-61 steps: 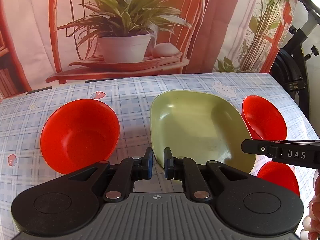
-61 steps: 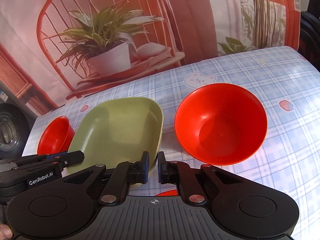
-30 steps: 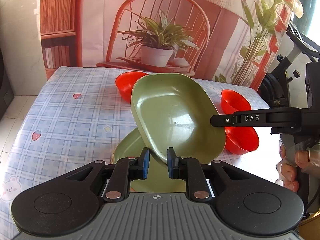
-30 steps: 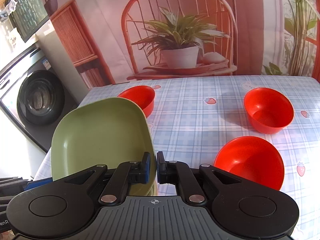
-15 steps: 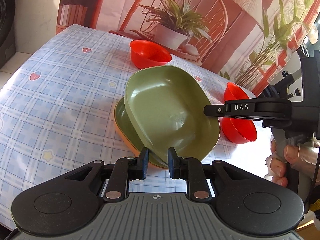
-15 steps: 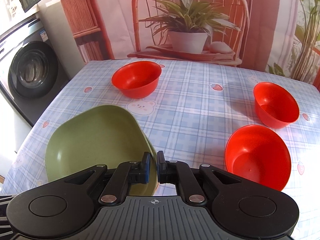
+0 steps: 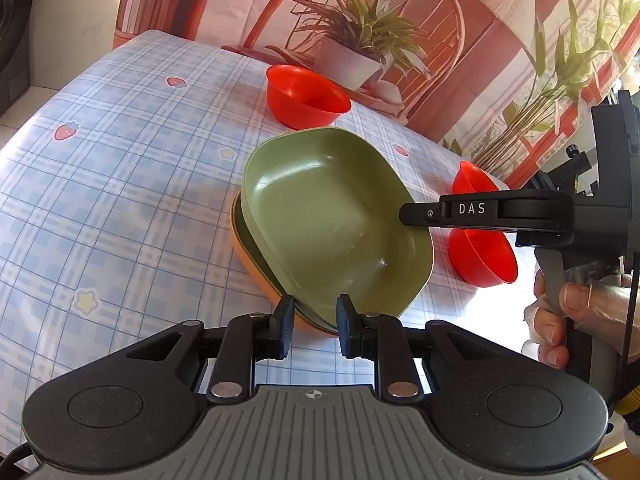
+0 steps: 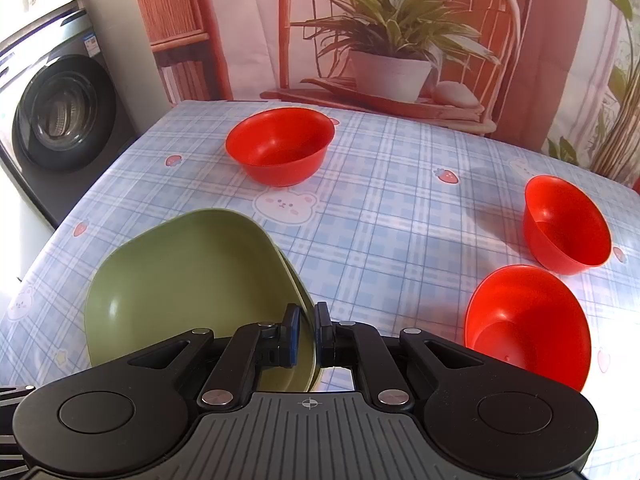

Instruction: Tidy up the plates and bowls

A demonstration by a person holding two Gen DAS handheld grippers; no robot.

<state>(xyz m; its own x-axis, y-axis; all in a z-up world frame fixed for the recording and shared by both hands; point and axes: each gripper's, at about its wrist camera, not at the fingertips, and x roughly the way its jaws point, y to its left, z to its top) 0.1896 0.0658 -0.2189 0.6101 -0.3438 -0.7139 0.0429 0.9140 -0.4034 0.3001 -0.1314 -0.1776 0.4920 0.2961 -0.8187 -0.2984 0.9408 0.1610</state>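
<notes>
A green square plate (image 7: 332, 216) lies tilted on a second plate with an orange underside (image 7: 256, 260) on the checked tablecloth. My left gripper (image 7: 312, 326) is open, its fingers either side of the plates' near edge. My right gripper (image 8: 306, 334) is shut on the green plate's rim (image 8: 192, 280); it shows from the side in the left wrist view (image 7: 404, 212). Three red bowls stand on the table: one at the back (image 8: 280, 144), two on the right (image 8: 566, 224) (image 8: 528, 320).
The table (image 8: 400, 216) has its left edge near a washing machine (image 8: 60, 120). A printed backdrop with a chair and plant hangs behind. The person's hand (image 7: 560, 320) holds the right gripper's handle beyond the table's right side.
The green plate was carried to the left and lowered onto the second plate. My left gripper's fingers have spread apart and let go of its rim. The right gripper keeps its grip.
</notes>
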